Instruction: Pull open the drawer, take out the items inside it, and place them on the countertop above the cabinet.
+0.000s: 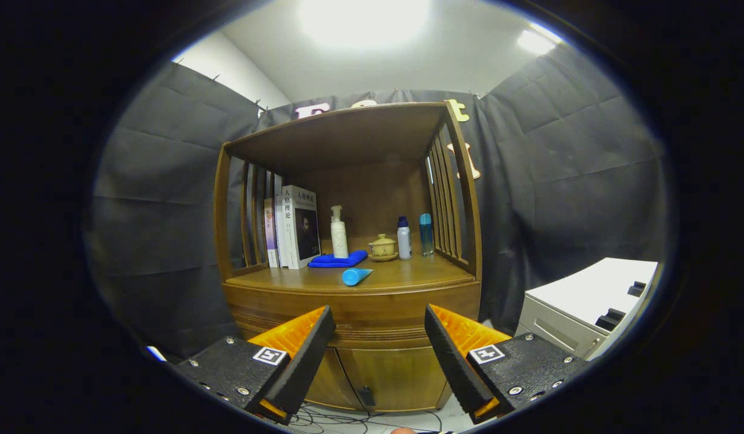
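Observation:
A brown wooden cabinet (pixel 354 301) stands ahead with a roofed countertop (pixel 408 278). Its drawer front (pixel 360 313) sits shut just below the countertop edge, directly beyond my fingers. My gripper (pixel 379 319) is open, held a short way back from the drawer, with nothing between its fingers. A blue tube (pixel 356 276) lies on its side at the front of the countertop. The drawer's inside is hidden.
On the countertop stand books (pixel 296 226) at the left, a white pump bottle (pixel 338 232), a folded blue cloth (pixel 337 260), a small tan lidded pot (pixel 383 246) and two bottles (pixel 413 236). Cabinet doors (pixel 384 377) are below, cables on the floor, and a white unit (pixel 583 307) at the right.

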`<move>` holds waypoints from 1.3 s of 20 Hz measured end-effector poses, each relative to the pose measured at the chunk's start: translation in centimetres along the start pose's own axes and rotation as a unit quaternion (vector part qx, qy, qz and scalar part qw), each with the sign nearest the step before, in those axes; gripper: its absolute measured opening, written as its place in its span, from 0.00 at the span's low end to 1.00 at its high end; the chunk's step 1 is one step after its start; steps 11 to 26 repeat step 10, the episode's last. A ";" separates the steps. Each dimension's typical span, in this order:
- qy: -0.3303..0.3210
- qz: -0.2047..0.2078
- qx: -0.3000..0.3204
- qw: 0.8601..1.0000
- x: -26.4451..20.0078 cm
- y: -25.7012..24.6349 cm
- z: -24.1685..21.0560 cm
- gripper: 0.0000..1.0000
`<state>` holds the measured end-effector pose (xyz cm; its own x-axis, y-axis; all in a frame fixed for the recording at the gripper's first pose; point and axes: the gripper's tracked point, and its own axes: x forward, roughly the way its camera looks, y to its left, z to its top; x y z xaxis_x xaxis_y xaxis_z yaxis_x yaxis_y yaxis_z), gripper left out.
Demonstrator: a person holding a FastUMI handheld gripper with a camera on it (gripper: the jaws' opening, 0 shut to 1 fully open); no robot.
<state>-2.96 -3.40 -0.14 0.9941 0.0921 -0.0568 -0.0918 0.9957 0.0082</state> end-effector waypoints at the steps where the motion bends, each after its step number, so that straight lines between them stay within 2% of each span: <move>1: 0.002 0.000 0.001 1.000 0.0 0.0 -0.1 0.94; 26: 0.017 0.001 -0.005 1.000 0.1 0.3 -1.2 0.94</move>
